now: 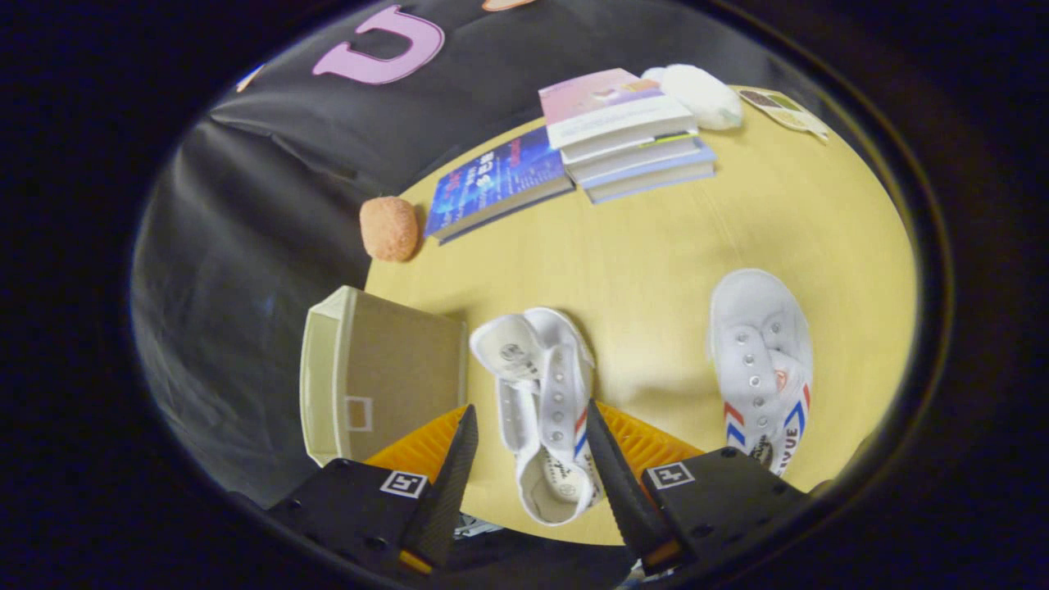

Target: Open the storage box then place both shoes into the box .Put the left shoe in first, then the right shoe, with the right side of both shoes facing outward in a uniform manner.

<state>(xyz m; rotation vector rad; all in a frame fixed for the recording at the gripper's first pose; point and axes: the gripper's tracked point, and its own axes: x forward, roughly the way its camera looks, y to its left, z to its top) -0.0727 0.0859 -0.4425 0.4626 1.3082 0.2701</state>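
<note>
A white canvas shoe (pixel 565 385) with red and blue side stripes lies on the yellow table (pixel 656 246), its heel toward me and its tongue flopped out to the left. My gripper (pixel 530 408) is open and straddles this shoe; the right finger sits close against the striped side, while the left finger stands clear of it. The second white shoe (pixel 758 352), striped the same way, lies to the right, beyond the right finger. A beige storage box (pixel 385 369) with a brown panel and a small handle patch stands just left of the left finger, at the table's edge, and looks closed.
Across the table lies a blue book (pixel 496 180), and beside it a stack of books (pixel 631 131). An orange fuzzy ball (pixel 389 228) sits at the table's left edge behind the box. A white plush thing (pixel 701 94) and a card (pixel 783 111) lie beyond the stack.
</note>
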